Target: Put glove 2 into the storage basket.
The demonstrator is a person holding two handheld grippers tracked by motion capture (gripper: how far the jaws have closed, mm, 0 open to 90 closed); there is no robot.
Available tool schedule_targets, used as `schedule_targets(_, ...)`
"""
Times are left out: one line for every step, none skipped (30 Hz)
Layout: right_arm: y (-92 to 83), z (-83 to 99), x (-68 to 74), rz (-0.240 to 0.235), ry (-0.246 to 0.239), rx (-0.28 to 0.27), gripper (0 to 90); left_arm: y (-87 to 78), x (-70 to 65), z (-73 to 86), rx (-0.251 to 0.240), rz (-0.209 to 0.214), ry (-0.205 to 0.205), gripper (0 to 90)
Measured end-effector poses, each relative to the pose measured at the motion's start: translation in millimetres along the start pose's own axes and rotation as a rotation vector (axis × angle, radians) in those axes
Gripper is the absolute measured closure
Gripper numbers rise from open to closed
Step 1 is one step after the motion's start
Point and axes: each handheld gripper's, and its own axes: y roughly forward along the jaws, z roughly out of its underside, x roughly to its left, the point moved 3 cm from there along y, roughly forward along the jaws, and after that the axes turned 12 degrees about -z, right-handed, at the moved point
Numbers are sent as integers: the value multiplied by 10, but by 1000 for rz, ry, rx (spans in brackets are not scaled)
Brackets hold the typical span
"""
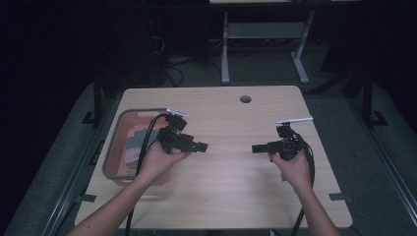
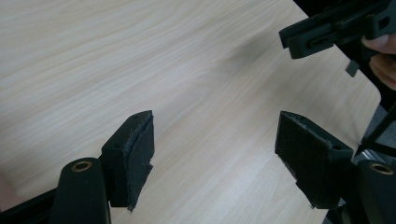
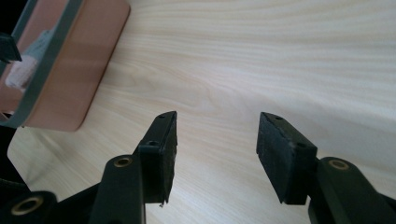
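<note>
Basin point(image 1: 114, 147) lies behind left gripper point(image 1: 201, 146), untouched.

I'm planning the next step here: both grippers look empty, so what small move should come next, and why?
Probably swing the left gripper back over the bin beside it. Both it and the right gripper stand open with nothing between the jaws, over bare table, and the folded cloth in the bin is the nearest thing to pick.

We see the bin point(image 1: 114, 173) on the worktop point(image 1: 236, 196), at its left edge. Folded cloths point(image 1: 134, 147) lie in the bin. Both claws sit right of the bin, the left claw point(image 1: 202, 146) nearer it than the right claw point(image 1: 255, 148).
</note>
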Motion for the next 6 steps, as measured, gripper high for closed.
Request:
schedule_targets(0, 0, 0, 0, 0, 0, 471, 8, -20, 5, 2, 8, 4, 283)
schedule_targets(-7, 24, -20, 7, -2, 1, 469, 14, -40, 8, 4, 9, 12, 283)
schedule_targets(-15, 49, -33, 6, 1, 0, 463, 19, -61, 11, 0, 7, 13, 280)
schedule_targets(-24, 79, -52, 10, -1, 4, 458, 29, -89, 16, -5, 12, 14, 279)
schedule_targets(-36, 117, -77, 14, -8, 3, 455, 38, -108, 20, -6, 11, 15, 279)
schedule_targets(-40, 141, -90, 17, -8, 4, 448, 50, -129, 28, -4, 12, 24, 278)
